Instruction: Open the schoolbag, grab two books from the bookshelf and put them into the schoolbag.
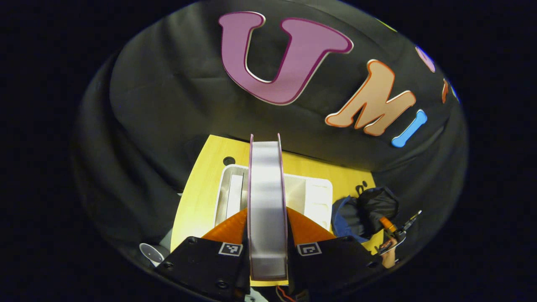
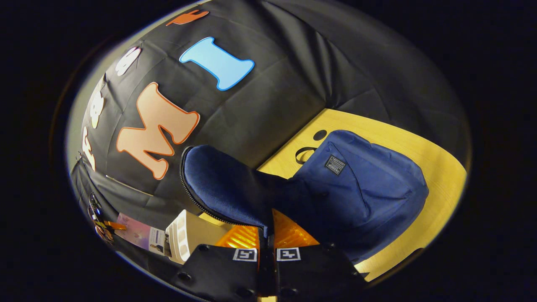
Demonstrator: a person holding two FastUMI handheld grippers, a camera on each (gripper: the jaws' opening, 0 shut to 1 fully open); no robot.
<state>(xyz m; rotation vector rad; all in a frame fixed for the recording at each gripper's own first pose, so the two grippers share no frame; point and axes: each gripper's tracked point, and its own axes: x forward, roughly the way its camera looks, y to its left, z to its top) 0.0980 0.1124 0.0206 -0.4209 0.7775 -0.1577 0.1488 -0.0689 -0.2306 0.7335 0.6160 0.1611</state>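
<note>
Left gripper (image 1: 267,235) has a book (image 1: 267,201) pinched edge-on between its fingers, lifted over the white shelf (image 1: 312,195) on the table (image 1: 201,193), where another book (image 1: 235,195) stands. Over to the right, the bag (image 1: 363,209) waits. Right gripper (image 2: 267,245) has its jaws pressed together on the bag's flap (image 2: 222,188), holding it up from the bag. So: bag open, first book in hand, none packed yet that I can see
</note>
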